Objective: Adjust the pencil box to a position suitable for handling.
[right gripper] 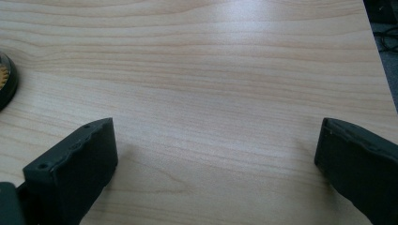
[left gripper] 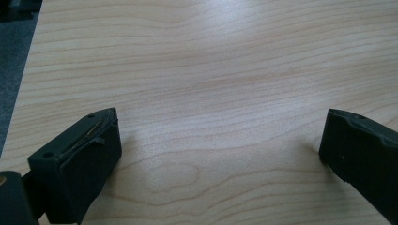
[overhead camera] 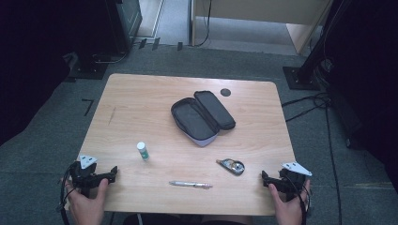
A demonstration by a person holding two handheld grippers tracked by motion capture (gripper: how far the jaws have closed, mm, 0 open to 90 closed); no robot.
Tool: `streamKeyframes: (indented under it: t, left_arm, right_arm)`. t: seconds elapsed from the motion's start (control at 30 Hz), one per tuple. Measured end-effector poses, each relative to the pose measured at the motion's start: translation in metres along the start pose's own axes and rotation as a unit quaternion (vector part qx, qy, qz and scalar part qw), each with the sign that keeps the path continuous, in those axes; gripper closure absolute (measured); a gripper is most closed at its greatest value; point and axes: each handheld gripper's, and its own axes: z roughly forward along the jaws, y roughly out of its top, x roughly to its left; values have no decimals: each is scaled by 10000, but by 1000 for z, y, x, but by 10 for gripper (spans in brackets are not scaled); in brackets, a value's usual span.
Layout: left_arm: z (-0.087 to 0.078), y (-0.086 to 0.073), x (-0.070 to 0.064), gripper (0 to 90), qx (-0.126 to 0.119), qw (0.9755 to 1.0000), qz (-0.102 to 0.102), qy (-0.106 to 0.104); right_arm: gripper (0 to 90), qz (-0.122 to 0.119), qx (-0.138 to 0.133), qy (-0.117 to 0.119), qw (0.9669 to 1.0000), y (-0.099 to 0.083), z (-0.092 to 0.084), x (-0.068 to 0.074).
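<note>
Currently both tools rest at the near edge of the worktop [overhead camera: 141, 101], one at each near corner, jaws spread wide and holding nothing. Left tool [overhead camera: 114, 172] and right tool [overhead camera: 263, 177] both point inward along the near edge; in each gripper view only bare wood lies between the jaws.

Landmark: the open pencil case [overhead camera: 202, 117], lying flat past the middle of the worktop, lid folded out to its right, interior dark and apparently empty.

Items relative to the case:
- glue stick [overhead camera: 142, 151], upright, nearer the person and to the case's left, well apart from it.
- correction tape dispenser [overhead camera: 232, 166], nearer the person, slightly right of the case; its edge also shows at the left margin of the right gripper view [right gripper: 6, 82].
- pen [overhead camera: 190, 184], lying crosswise, nearest the person, below the case and between the two tools.

Judgement: the work looks like loading the loose items into the case; nothing is grasped yet. The closest pickups are the glue stick for the left tool and the tape dispenser for the right.

Notes for doing the first reach well:
- Take the glue stick across its barrel, low, so it does not tip.
- Approach the dispenser across its narrow width.
- The pen lies flat and thin: come down squarely, jaws across the shaft.
- Keep the arms from crossing over the case.
</note>
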Motion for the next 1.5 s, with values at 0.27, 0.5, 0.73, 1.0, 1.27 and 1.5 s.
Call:
streamKeyframes:
  t: [0.27,0.5,0.73,1.0,1.27,1.5]
  left_arm:
    - [2,2,0,0,-3,9999,-83,78]
    - [2,2,0,0,-6,9999,-80,76]
    - [2,2,-1,0,-9,10000,-73,64]
    - [2,2,-1,0,1,9999,-95,104]
    - [1,1,0,0,7,9998,-128,141]
    - [5,6,3,0,8,9997,-175,168]
  right_arm:
    - [0,14,4,22,10000,-3,-3,3]
    - [0,14,6,22,10000,-3,-3,3]
    - [0,-31,0,44,10000,-4,-4,2]
    - [0,-32,3,48,10000,-4,-4,2]
    - [0,49,-14,104,9999,-5,-5,2]
    - [17,382,85,173,9991,4,-13,0]
